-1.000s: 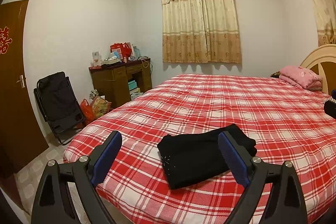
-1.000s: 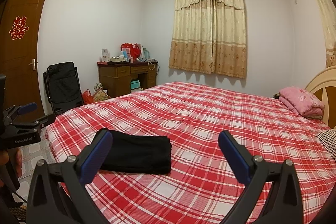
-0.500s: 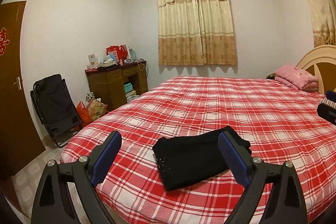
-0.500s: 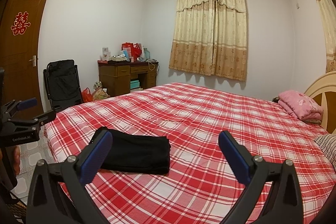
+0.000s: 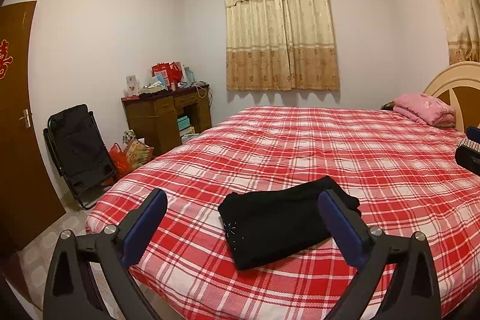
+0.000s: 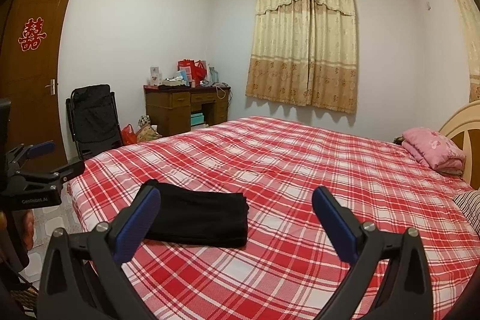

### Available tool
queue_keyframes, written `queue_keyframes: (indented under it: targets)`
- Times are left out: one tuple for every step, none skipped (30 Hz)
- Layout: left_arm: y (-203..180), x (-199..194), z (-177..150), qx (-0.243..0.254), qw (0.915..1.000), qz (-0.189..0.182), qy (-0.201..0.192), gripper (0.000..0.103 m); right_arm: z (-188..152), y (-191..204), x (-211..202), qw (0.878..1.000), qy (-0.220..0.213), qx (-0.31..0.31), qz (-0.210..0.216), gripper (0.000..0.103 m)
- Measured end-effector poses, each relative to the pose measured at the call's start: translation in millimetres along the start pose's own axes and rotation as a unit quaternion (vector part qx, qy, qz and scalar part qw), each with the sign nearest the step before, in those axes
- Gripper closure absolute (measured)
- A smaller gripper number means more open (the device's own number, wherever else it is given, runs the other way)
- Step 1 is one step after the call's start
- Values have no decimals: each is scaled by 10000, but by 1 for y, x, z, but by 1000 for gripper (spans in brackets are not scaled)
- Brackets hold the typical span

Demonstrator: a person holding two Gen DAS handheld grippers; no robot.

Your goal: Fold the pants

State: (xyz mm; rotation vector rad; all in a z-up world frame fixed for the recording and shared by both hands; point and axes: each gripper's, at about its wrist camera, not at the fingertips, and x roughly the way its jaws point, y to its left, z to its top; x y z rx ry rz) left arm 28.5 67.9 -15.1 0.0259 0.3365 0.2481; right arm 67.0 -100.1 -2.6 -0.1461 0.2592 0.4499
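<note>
On the bed, near corner: black folded pants (image 5: 282, 221) lying flat as a compact rectangle on the red-and-white plaid bedspread (image 5: 345, 158); a small sparkly patch shows on the cloth in the left wrist view
Left gripper (image 5: 243, 225): blue-padded fingers spread wide, gripping nothing; held clear of the cloth, the pants seen between and beyond its fingers
Right gripper (image 6: 235, 222): fingers likewise spread wide and bare; the pants (image 6: 198, 218) sit behind its left finger, with plaid cloth between the fingers
Headboard end: pink folded blanket (image 6: 432, 150) beside the cream headboard (image 6: 459, 122)
Far wall: beige patterned curtains (image 5: 282, 29); brown wooden desk (image 5: 168, 116) cluttered on top; black folding chair (image 5: 79, 149) near the brown door (image 6: 33, 71)
</note>
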Motion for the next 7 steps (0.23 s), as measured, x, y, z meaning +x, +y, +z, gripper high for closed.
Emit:
queue_keyframes:
  targets:
    - [-1, 0, -1, 31, 10000, 4, -25, 1, -1, 0, 1, 10000, 10, -6, 8, 0]
    - [-2, -1, -1, 58, 10000, 23, -31, 1, -1, 0, 2, 10000, 24, -13, 13, 0]
    - [-2, -1, -2, 68, 10000, 25, -35, 1, -2, 0, 2, 10000, 33, -18, 17, 0]
    - [-2, -1, -2, 71, 10000, 11, -47, 1, -2, -1, 2, 10000, 40, -23, 20, 0]
    - [-2, 0, -2, 74, 10000, 7, -43, 1, -3, -1, 3, 10000, 55, -26, 23, 0]
    - [-2, 0, -2, 76, 10000, 15, -40, 1, -4, -1, 4, 10000, 68, -29, 26, 0]
    - [-3, 0, -2, 90, 10000, 8, -31, 1, -4, -1, 4, 10000, 77, -31, 30, 0]
